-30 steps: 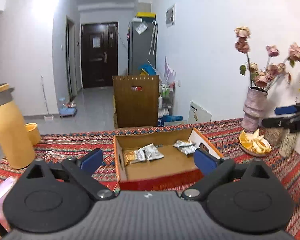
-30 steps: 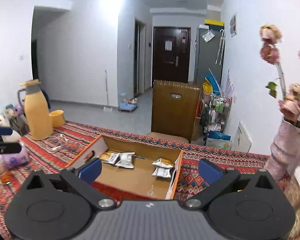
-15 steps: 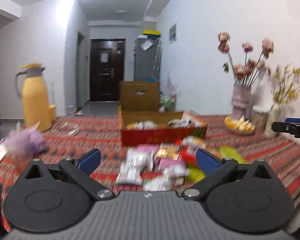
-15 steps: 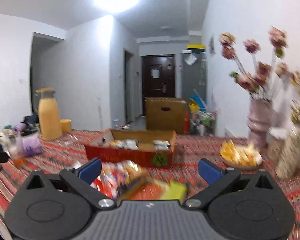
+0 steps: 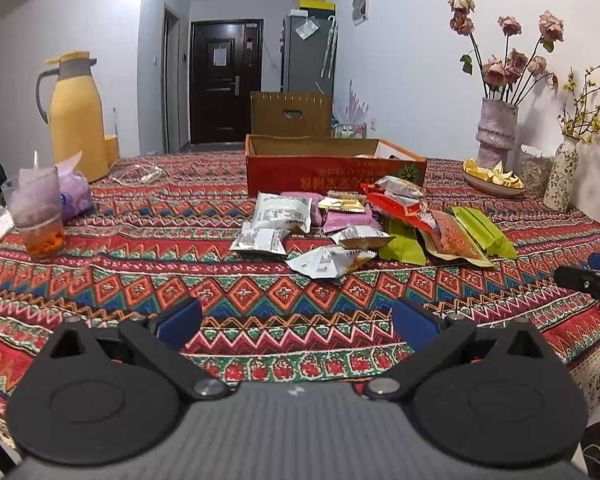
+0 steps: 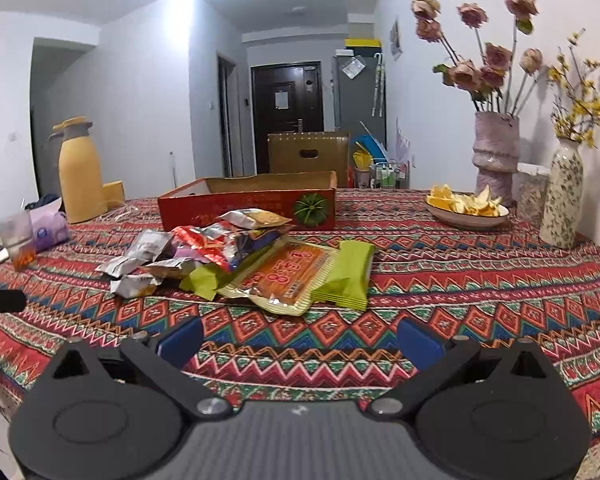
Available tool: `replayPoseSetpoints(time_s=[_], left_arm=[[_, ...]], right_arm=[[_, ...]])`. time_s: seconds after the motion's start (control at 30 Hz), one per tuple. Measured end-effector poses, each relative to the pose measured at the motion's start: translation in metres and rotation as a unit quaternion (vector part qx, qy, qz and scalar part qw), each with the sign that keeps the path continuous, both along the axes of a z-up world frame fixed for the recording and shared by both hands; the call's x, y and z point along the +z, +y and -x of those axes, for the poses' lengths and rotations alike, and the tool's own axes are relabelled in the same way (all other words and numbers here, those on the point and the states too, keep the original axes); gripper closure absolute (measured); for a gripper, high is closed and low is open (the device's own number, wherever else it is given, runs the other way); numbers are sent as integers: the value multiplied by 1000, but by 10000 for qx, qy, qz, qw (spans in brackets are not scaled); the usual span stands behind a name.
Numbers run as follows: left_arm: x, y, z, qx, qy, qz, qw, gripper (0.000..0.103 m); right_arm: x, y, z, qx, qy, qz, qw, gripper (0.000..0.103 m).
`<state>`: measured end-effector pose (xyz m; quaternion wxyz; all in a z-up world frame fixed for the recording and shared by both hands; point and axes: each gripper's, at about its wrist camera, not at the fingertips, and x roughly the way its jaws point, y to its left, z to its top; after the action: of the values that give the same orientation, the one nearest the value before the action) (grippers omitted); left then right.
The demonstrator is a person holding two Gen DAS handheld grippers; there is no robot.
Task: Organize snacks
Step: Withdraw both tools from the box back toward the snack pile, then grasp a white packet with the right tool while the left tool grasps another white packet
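The left claw (image 5: 296, 320) hangs low over the near edge of the bench (image 5: 100, 280), its fingers spread apart and holding nothing. The right claw (image 6: 300, 338) sits likewise, apart and empty, to the right of it.

Beyond both, toward the middle of the bench, lies the pile of snack packets (image 5: 360, 224). From the left claw the nearest is a white packet (image 5: 328, 262), ahead and slightly right, its long axis running left to right. From the right claw the nearest is the orange flat pack (image 6: 288, 276), almost dead ahead, with a green packet (image 6: 348, 276) touching its right side, both lying near to far, slightly tilted.

Past the pile stands the red cardboard tray (image 5: 332, 172), open-topped, just behind the farthest packets. Each claw looks about equally close to its own side of the pile.
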<state>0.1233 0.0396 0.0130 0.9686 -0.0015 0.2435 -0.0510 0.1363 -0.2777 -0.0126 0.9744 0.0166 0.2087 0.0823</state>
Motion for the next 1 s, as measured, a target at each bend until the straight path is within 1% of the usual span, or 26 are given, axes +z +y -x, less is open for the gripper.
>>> replayPoseSetpoints(time_s=[0.17,0.3,0.4,0.47,0.5,0.53,0.57,0.6,0.67,0.73,0.8,0.87,0.9,0.93,0.97,1.0], left_arm=[[-4,-1,-10,-93,91,10,9999,0],[-5,-1,-28,-201,99,-35,9997,0],[-5,-3,-48,-537,68,-39,9985,0],[-7,-8,-66,-925,80,-162,9955,1],[-10,-11,-76,-1189,120,-292,9924,8],[-12,-15,-86,-1416,138,-426,9889,13],[-14,-19,-96,-1621,152,-596,9849,23],[-15,-23,-107,-1720,163,-756,9821,27],[-17,-27,-125,-1942,102,-880,9769,27],[-21,-28,-146,-2142,209,-828,9730,27],[-27,-26,-170,-2238,568,-694,9705,27],[-33,-22,-187,-2374,905,-379,9664,27],[-36,-18,-193,-2391,1069,-196,9649,33],[-38,-15,-193,-2366,1002,-92,9664,41],[-38,-13,-192,-2342,992,-55,9671,56],[-37,-10,-189,-2303,1018,-8,9678,58]], right_arm=[[1,9,-8,69,50,-71,9999,0],[4,14,-17,167,82,-81,9998,0],[6,18,-24,211,105,-132,9996,0],[7,20,-30,300,167,-242,9991,0],[8,22,-34,385,211,-312,9985,2],[9,25,-37,454,252,-363,9980,3],[9,28,-41,511,289,-405,9975,7],[10,32,-45,556,313,-429,9970,10],[12,40,-53,600,325,-409,9968,12],[13,48,-61,627,322,-392,9967,14],[14,54,-70,634,351,-411,9965,16],[15,60,-78,648,375,-440,9962,18],[16,64,-83,667,377,-461,9960,19],[16,67,-87,683,371,-483,9958,19],[16,71,-90,707,356,-503,9956,23],[15,75,-94,749,337,-525,9952,26]])
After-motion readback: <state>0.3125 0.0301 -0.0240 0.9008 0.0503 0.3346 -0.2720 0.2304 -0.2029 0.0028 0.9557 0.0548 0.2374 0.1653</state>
